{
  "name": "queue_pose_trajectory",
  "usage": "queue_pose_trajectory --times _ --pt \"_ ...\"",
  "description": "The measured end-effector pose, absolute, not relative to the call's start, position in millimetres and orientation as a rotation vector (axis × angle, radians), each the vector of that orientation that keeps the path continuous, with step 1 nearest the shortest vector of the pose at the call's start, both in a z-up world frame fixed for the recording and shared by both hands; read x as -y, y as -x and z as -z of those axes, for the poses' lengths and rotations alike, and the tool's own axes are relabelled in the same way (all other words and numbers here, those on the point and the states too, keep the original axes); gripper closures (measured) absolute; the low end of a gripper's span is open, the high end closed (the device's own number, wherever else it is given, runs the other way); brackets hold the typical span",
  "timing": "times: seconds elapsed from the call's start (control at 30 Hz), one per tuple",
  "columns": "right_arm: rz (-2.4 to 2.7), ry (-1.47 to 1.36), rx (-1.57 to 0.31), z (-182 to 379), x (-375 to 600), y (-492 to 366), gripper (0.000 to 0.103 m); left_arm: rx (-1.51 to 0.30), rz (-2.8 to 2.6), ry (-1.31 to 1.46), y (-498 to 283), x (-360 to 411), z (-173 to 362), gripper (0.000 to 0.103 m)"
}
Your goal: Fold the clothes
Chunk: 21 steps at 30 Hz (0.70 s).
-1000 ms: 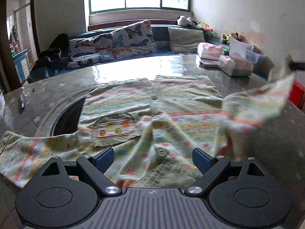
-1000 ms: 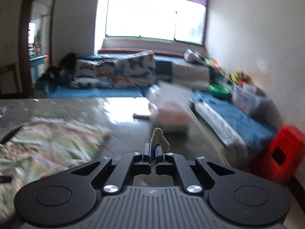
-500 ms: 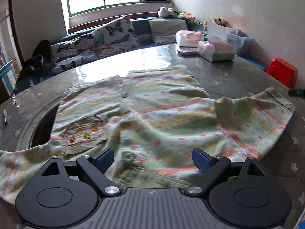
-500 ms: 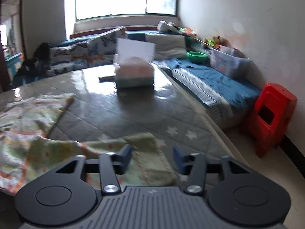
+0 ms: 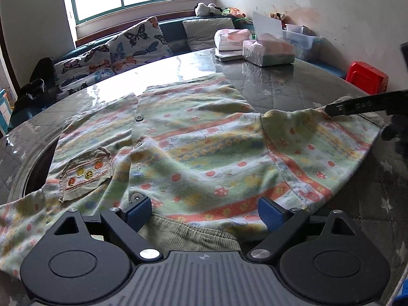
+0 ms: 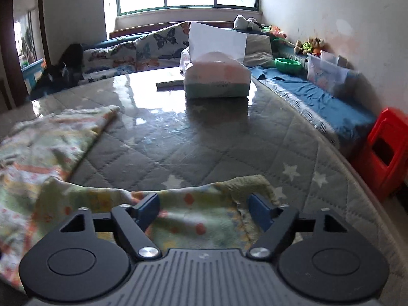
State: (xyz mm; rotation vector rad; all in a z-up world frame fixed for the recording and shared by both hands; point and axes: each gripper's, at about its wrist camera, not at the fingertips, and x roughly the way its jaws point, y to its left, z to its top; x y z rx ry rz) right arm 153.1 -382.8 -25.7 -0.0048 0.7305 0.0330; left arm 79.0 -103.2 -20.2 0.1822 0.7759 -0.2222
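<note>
We're at spread-flat stage: shirt (image 5: 199, 150) laid out, right gripper (image 6: 202, 207) jaws opening, sleeve (image 6: 193, 219) lying loose between. Left gripper (image 5: 204, 210) gapes over collar (image 5: 188, 234), nothing pinched. Next, prob. we re-grip a sleeve & fold inward.

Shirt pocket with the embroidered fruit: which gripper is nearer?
Left. The left gripper sits over the shirt collar, the pocket just ahead to its left. The right gripper, jaws opening, is out at the far sleeve cuff.
</note>
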Motion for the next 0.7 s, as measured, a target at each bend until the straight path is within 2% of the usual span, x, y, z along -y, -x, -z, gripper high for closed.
queue_pose_trajectory --times 0.1,0.33,0.53,0.63,0.7 --pt "-0.021 0.022 -0.715 29.0 384.9 -159.5 0.017 -0.77 0.227 -0.177 -77.5 104.6 21.8 0.007" --pt "0.004 0.024 -0.701 29.5 391.7 -171.2 0.017 -0.764 0.283 -0.159 -68.4 111.3 20.7 0.005" --pt "-0.01 0.047 -0.719 22.6 385.8 -164.9 0.017 -0.722 0.226 -0.093 -62.8 71.9 2.8 0.006" --pt "-0.05 0.057 -0.719 18.7 378.1 -154.1 0.016 -0.71 0.143 -0.062 -64.5 41.2 -2.4 0.007" --pt "-0.086 0.05 -0.722 19.4 372.9 -145.3 0.016 -0.713 0.092 -0.041 -66.7 22.0 -2.7 0.013"
